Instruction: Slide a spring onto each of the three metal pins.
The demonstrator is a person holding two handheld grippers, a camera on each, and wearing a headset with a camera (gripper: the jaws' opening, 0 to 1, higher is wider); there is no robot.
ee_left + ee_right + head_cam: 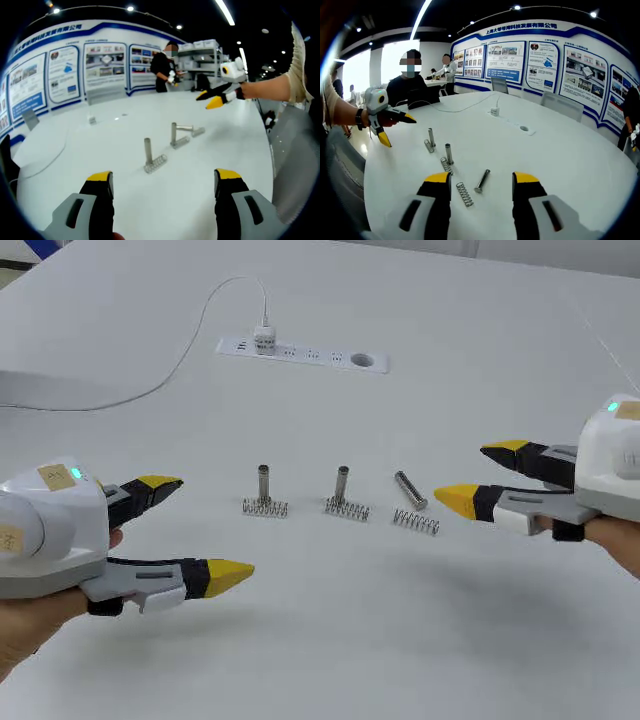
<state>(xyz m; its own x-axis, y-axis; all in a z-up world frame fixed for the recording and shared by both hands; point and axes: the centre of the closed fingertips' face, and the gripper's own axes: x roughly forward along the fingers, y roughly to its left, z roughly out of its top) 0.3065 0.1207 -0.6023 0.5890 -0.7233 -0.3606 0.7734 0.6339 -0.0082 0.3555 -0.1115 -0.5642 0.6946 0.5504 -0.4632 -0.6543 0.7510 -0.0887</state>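
Three metal pins sit in a row on the white table. The left pin and the middle pin stand upright, and the right pin lies on its side. A loose spring lies flat in front of each: left spring, middle spring, right spring. My left gripper hovers open to the left of the row, holding nothing. My right gripper hovers open just right of the lying pin, with the right spring near its jaws. The nearest upright pin stands ahead of the left gripper.
A white power strip with a plugged charger and a cable lies at the back of the table. People stand beyond the table's far edge. A laptop-like object rests at the far side.
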